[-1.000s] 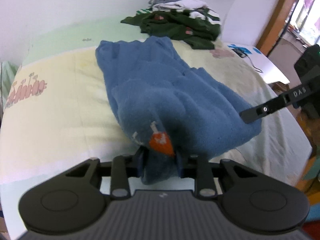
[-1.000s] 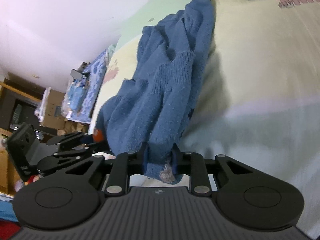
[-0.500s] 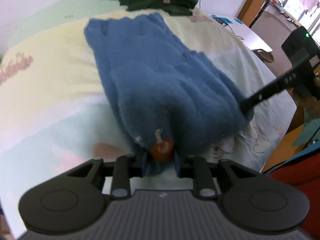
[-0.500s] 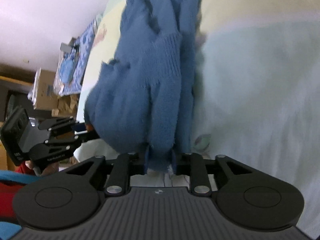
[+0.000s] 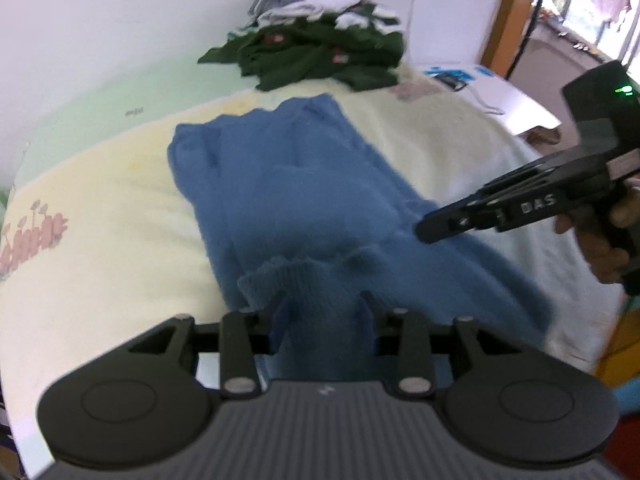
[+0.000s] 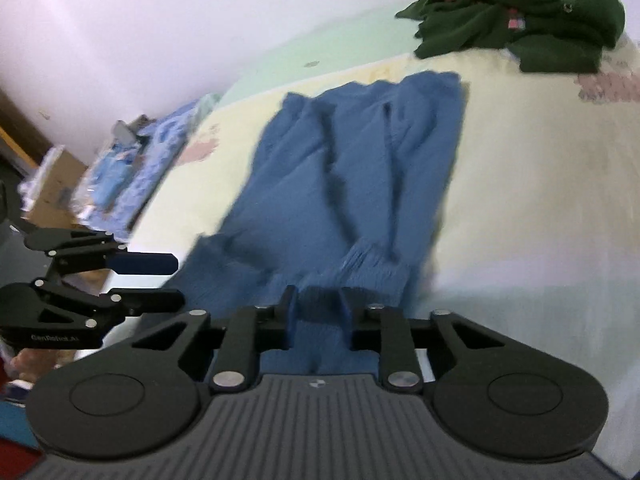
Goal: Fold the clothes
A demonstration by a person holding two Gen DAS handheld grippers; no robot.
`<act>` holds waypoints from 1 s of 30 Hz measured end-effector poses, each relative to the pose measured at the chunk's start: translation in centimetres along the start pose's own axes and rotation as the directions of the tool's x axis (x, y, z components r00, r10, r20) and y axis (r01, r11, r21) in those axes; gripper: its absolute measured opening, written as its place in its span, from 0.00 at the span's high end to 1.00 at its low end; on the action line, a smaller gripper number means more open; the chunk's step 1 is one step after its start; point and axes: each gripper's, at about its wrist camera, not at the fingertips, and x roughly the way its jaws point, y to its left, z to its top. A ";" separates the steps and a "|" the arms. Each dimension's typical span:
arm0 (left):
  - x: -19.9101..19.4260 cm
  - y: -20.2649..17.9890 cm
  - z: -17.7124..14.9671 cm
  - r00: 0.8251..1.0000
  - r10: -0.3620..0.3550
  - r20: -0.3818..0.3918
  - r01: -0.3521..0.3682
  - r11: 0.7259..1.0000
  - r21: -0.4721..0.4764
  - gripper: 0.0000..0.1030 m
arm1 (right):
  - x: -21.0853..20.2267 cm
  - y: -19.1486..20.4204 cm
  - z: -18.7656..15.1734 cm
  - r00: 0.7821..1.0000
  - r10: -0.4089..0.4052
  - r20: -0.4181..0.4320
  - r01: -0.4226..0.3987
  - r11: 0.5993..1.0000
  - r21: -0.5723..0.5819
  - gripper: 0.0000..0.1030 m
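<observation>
A blue knit sweater lies stretched lengthwise on the pale yellow bed. My left gripper is at the near left corner and its jaws are opening. A ribbed edge lies between its fingers, but the pads do not press it. In the right wrist view the left gripper shows clear space between its fingers, just beside the sweater's edge. My right gripper is closing on the near right hem, with blue knit filling the gap between its fingers.
A heap of dark green and white clothes sits at the bed's far end by the wall. A white desk stands right of the bed. Blue patterned bedding and cardboard boxes lie left of it. A hand holds the right gripper.
The bunched, lifted sweater now lies flatter and stretched along the bed. The left gripper has let go of the hem with the orange tag and its fingers stand wider apart.
</observation>
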 end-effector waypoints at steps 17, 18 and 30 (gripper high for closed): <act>1.6 3.8 0.8 0.999 0.027 0.026 -0.026 0.999 -0.038 0.34 | -1.5 -1.6 0.9 0.991 -0.086 0.099 0.080 0.995 0.059 0.83; 1.4 4.1 1.1 0.999 0.038 0.036 -0.037 0.999 -0.034 0.36 | -1.6 -1.7 1.2 0.991 -0.089 0.096 0.084 0.995 0.053 0.83; 7.9 10.1 7.7 0.991 0.133 0.020 -0.131 0.988 -0.083 0.37 | 4.0 -5.6 9.0 0.991 -0.125 0.049 0.122 0.991 0.061 0.58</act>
